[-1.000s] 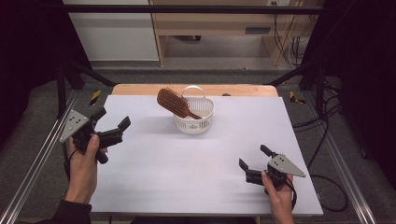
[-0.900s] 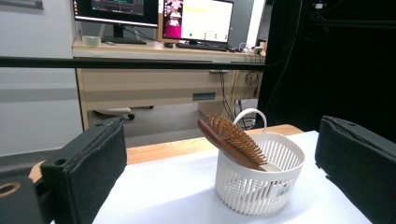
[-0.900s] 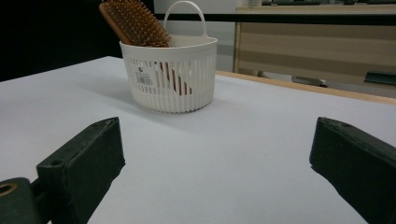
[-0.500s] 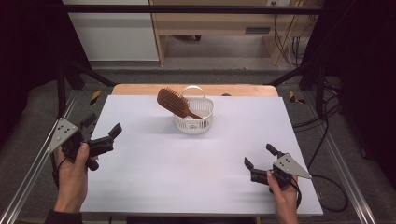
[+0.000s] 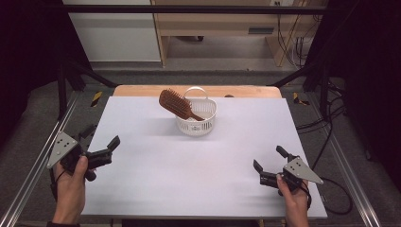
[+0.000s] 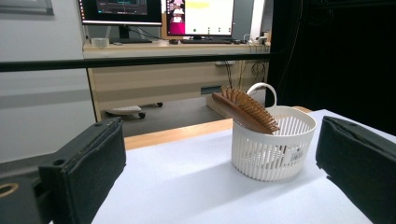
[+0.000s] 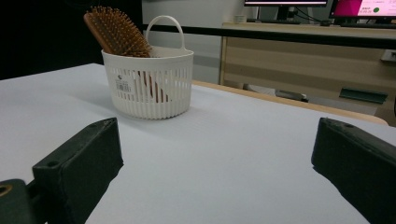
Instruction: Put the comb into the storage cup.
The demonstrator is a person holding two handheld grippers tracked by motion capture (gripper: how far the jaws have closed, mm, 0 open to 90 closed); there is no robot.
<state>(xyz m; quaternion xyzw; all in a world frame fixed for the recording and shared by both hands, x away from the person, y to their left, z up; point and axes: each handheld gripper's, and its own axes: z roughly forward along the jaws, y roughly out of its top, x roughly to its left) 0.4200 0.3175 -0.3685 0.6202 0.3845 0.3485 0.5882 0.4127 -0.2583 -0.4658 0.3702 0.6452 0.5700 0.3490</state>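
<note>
Left gripper [image 5: 100, 140]: at the left edge of the white table [image 5: 156, 175], near side, held in the person's left hand [image 5: 71, 187]. Jaws spread wide, nothing between them. Grey three-cornered plate on top, tilted outward past the table edge. In the left gripper view both black pads stand far apart at the frame's sides, with bare tabletop between them.

Hairbrush [image 5: 176, 104]: wooden, brown, bristled paddle head. It stands tilted in the white plastic basket [image 5: 198, 124], handle end down inside, head sticking up and leaning out over the basket's left rim in the high view. Bristles face up and toward the far side. No gripper touches it.

Basket: slatted white wall, round, with a small arched handle at its far rim. Sits on the table at the far middle, just short of the bare wooden strip [image 5: 142, 91] along the far edge. A label shows on its wall in the right gripper view [image 7: 123, 85]. Well apart from both grippers.

Right gripper [image 5: 268, 164]: near the right near corner of the table, in the person's right hand [image 5: 294, 201]. Jaws apart, holding nothing; they point toward the table's middle. Its own view shows the basket and brush beyond the left pad, open tabletop ahead.

Background: desk with monitors [image 6: 159, 11] behind the table.
</note>
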